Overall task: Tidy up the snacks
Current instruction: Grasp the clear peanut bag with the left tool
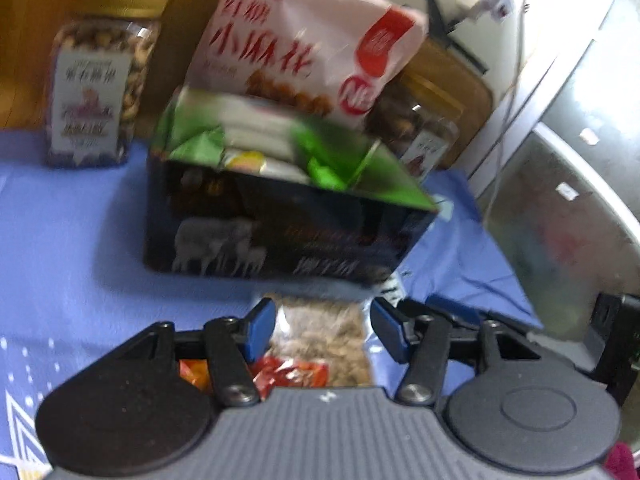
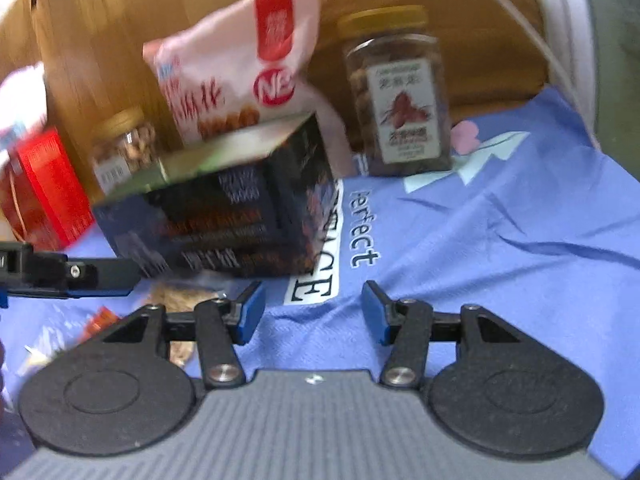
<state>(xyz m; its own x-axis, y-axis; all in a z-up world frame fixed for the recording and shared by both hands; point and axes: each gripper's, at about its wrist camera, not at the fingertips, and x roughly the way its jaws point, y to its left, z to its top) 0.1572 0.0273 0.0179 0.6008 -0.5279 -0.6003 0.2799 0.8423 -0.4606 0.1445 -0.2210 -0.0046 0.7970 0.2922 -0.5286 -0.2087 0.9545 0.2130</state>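
Note:
A black box (image 1: pixel 280 232) with a green lining stands open on the blue cloth (image 1: pixel 60 240) and holds several packets. A pink snack bag (image 1: pixel 296 40) leans up out of its far side. My left gripper (image 1: pixel 322 328) is open just in front of the box. A clear packet of pale snacks (image 1: pixel 332 344) lies under and between its blue pads, which do not press on it, with a red wrapper (image 1: pixel 292 376) beside it. My right gripper (image 2: pixel 314 312) is open over bare cloth (image 2: pixel 480 240), right of the box (image 2: pixel 240 224), with nothing between its fingers.
A gold-lidded nut jar (image 1: pixel 100 84) stands left of the box and a darker jar (image 2: pixel 400 96) to its right rear. A red carton (image 2: pixel 44 188) sits at the far left. A silver appliance (image 1: pixel 560 180) borders the cloth on the right, and a wooden panel rises behind.

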